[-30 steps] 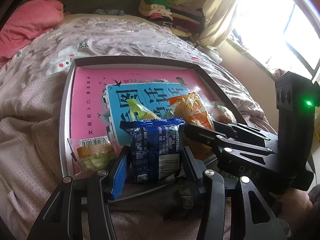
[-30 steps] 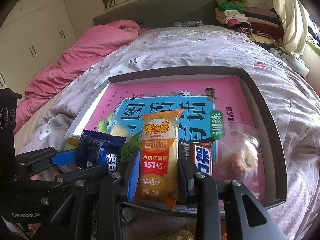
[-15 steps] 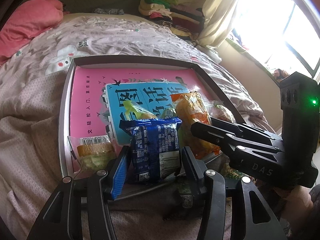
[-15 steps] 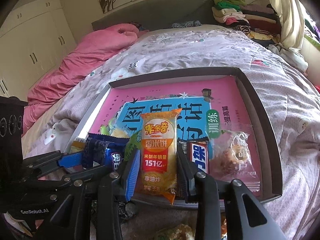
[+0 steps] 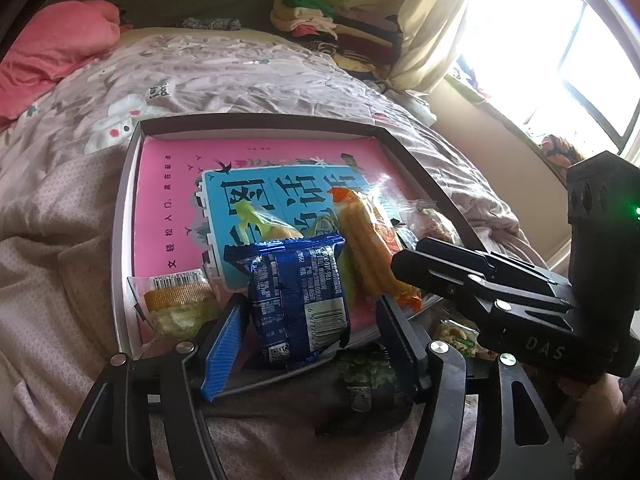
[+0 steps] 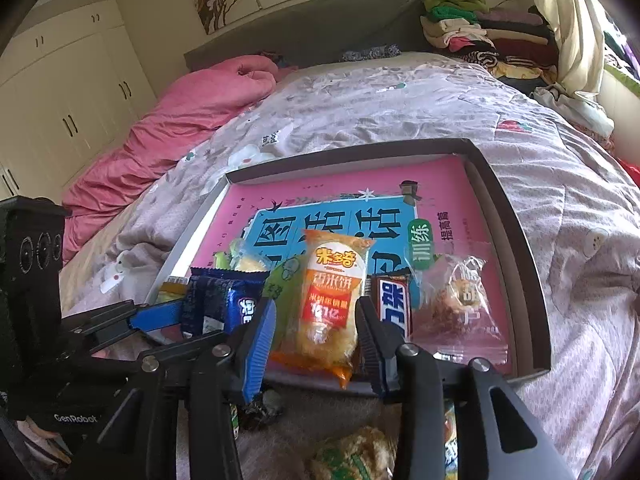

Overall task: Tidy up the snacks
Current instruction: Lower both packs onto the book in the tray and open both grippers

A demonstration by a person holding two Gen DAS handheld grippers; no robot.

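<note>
I'm lining snacks along the tray [image 6: 516, 220] front edge: left tongs [image 5: 310, 320] parted around the blue packet [image 5: 298, 300], right tongs [image 6: 316, 320] parted around the orange packet [image 6: 332, 300]. Next, back both away cleanly.

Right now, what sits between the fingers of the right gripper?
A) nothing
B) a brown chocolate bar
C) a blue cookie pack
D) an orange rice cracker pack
D: the right gripper has its fingers on either side of the orange rice cracker pack, just above the tray.
</note>
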